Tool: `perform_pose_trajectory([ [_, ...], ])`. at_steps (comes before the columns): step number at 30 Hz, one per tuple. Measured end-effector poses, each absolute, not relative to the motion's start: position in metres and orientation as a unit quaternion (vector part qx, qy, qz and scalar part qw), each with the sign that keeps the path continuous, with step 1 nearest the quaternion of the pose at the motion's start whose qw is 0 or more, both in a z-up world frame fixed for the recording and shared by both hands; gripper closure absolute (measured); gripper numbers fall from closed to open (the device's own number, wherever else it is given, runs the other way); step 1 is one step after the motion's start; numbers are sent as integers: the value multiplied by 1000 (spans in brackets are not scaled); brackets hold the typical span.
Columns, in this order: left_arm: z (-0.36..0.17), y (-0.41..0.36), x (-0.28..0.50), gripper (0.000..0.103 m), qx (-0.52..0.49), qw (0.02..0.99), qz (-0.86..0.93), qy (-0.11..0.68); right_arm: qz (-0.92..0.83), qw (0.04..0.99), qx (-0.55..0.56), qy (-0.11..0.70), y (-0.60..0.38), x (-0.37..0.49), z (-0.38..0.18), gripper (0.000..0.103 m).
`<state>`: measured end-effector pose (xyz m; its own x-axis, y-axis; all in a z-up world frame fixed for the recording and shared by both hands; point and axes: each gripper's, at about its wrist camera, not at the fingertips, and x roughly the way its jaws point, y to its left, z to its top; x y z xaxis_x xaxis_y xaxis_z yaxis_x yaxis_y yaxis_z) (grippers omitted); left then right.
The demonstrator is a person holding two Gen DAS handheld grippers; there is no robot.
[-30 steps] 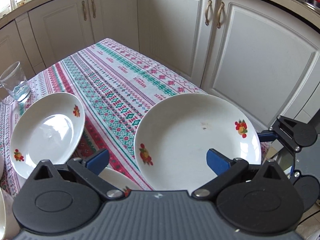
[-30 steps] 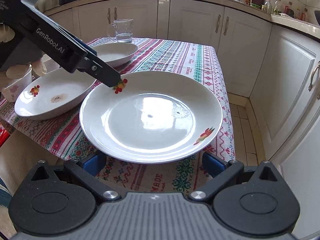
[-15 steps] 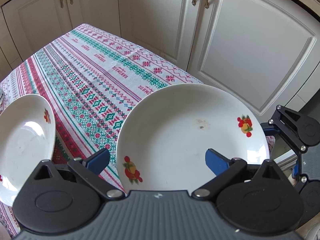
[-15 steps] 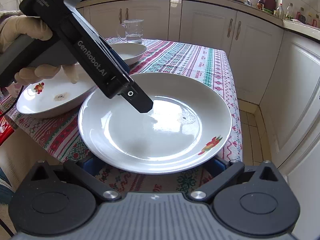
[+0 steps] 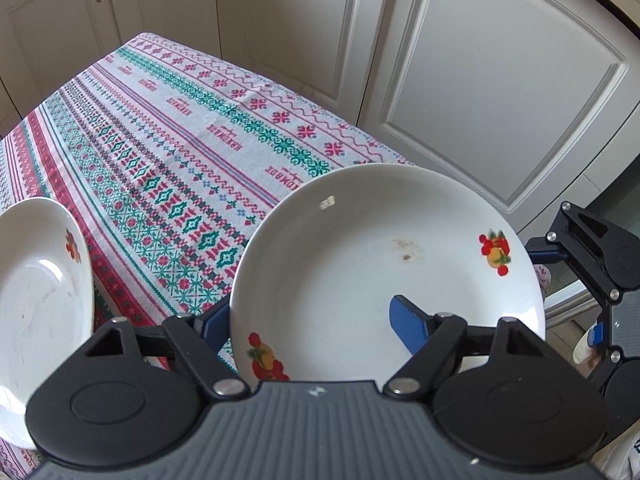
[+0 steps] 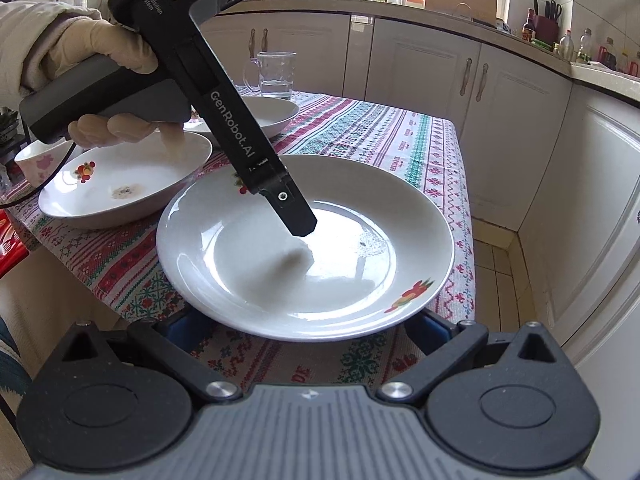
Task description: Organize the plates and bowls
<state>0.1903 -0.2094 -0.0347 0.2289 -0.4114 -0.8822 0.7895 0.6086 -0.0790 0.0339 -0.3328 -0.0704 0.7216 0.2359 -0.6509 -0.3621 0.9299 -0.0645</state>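
- Left wrist view: the left gripper (image 5: 312, 320) was straddling the near rim of the large plate (image 5: 384, 256), with one blue finger (image 5: 408, 320) over the inside of the plate and the other one below and outside the rim.
- Its jaws were closing with the rim of the large plate between them; the pads were not yet pressing on the rim, so this claw was still released.
- The large plate was at the corner of the table (image 5: 168, 148), and its edge was reaching over the table edge toward the right gripper (image 6: 304, 320).
- In the right wrist view the two blue fingers of the right gripper were under the near rim of the large plate, one at each side; I cannot tell if this claw was only supporting the plate or grasping it.
- The second plate (image 6: 124, 180) was just beside the large plate, on its left in the right wrist view.
- A third dish (image 6: 264, 116) was behind the large plate, and a glass jug (image 6: 276, 76) stood behind that dish.
- A small bowl (image 6: 36, 160) was left of the second plate.
- A gloved hand (image 6: 108, 68) was holding the handle of the left gripper above the second plate.
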Motion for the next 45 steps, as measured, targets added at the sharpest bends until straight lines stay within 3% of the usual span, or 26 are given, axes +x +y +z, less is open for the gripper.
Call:
perform_pose_trajectory([
  [45, -28, -220, 233, 25, 194, 773, -391, 460, 170, 915, -110, 348, -333, 77, -57, 0],
])
